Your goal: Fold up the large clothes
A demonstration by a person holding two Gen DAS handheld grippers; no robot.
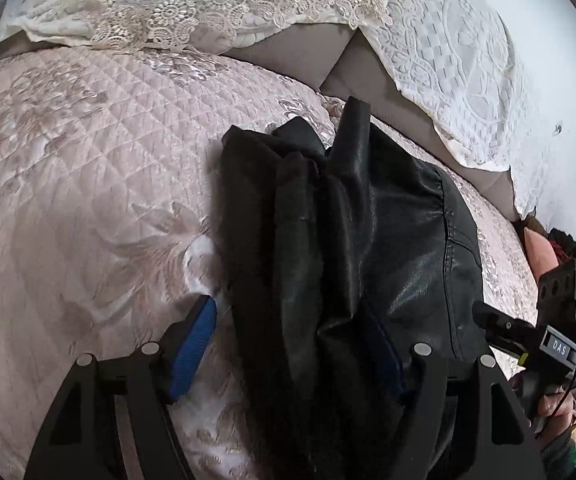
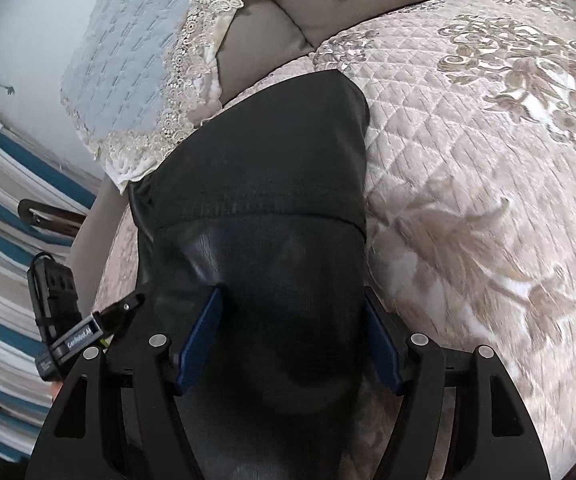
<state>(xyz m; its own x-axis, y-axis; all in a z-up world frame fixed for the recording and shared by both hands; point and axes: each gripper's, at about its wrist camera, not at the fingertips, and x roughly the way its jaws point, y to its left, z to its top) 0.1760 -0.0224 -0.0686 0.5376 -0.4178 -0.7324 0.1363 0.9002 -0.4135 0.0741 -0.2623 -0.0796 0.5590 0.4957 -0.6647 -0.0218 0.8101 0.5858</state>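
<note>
- Over on our left, the left gripper (image 1: 292,344) has its jaws standing wide, and the bunched black jacket (image 1: 352,240) runs up between them; the left blue pad (image 1: 194,344) sits on the quilted cover (image 1: 88,168) just clear of the cloth, while the right one is half buried in the folds, so we can't tell if it presses.
- Through the middle, the jacket lies on the cover as a long strip, its long axis pointing straight away from both claws toward the lace-edged pillows (image 1: 176,16).
- On our right, the right gripper (image 2: 290,344) also stands wide, straddling the jacket (image 2: 264,168); both pads flank the leather, and contact we can't confirm.
- Our read: each gripper is already at the near end of the strip, neither nearer than the other, so the next fold would likely carry that end forward along the long axis.
</note>
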